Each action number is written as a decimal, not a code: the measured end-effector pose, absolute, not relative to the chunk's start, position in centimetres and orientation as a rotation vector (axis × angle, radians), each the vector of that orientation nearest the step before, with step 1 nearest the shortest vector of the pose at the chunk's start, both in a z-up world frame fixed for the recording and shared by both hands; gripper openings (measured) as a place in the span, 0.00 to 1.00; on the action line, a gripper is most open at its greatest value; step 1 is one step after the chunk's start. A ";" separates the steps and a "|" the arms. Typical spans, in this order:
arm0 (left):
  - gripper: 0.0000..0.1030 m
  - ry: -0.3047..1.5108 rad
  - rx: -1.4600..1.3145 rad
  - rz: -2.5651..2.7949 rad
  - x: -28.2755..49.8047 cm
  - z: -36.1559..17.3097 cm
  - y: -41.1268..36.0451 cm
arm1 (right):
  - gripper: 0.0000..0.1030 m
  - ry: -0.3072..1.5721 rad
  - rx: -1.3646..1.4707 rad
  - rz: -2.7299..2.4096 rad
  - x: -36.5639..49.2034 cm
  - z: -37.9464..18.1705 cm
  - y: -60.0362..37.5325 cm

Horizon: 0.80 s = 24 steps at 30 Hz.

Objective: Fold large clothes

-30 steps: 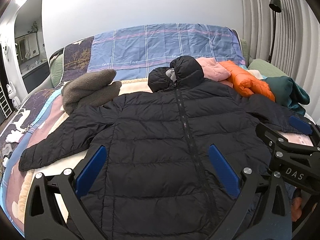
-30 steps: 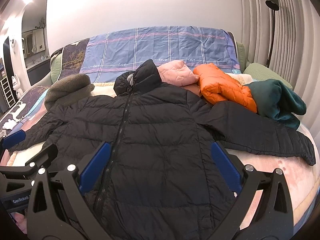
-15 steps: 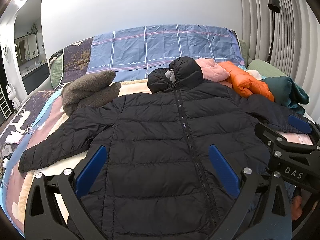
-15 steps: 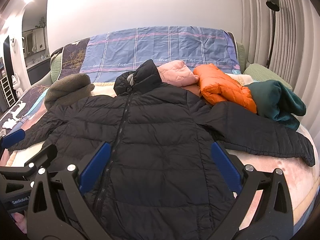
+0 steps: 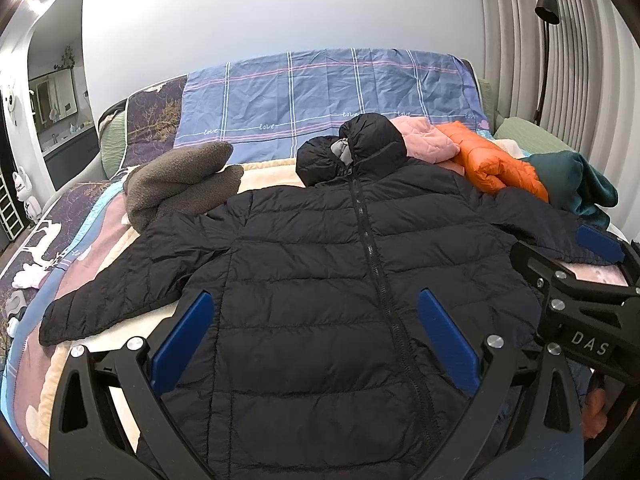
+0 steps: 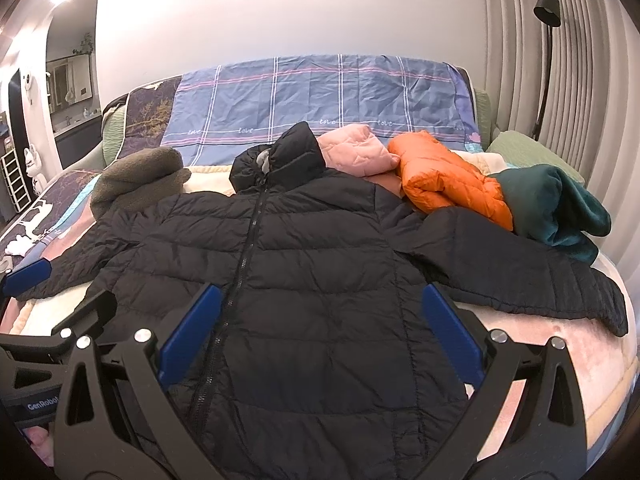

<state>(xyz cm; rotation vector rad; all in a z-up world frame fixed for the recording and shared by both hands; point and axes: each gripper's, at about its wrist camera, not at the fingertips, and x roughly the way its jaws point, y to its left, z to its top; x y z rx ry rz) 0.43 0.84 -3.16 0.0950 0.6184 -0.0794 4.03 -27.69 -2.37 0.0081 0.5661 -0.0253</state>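
Observation:
A black puffer jacket (image 5: pixel 320 272) (image 6: pixel 312 264) lies flat and zipped on the bed, front up, hood toward the headboard, both sleeves spread out sideways. My left gripper (image 5: pixel 314 336) hovers open over the jacket's lower left half, nothing between its blue pads. Over the lower right half my right gripper (image 6: pixel 316 328) is open and empty too. Each gripper shows at the edge of the other's view: the right one (image 5: pixel 580 280) and the left one (image 6: pixel 52 312).
Past the jacket lie a grey fleece (image 5: pixel 180 180), a pink jacket (image 6: pixel 356 152), an orange puffer (image 6: pixel 448 180) and a teal garment (image 6: pixel 560 208). A blue plaid cover (image 5: pixel 320 92) drapes the headboard. A floor lamp (image 5: pixel 546 40) stands by the curtain at right.
Both views have lifted and drawn back very slightly from the jacket. The jacket and both open grippers are otherwise unchanged.

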 end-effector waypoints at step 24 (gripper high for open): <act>0.99 0.618 0.087 -0.103 0.0 -3.6 1.0 | 0.98 0.578 0.010 -0.033 4.0 -2.5 -27.6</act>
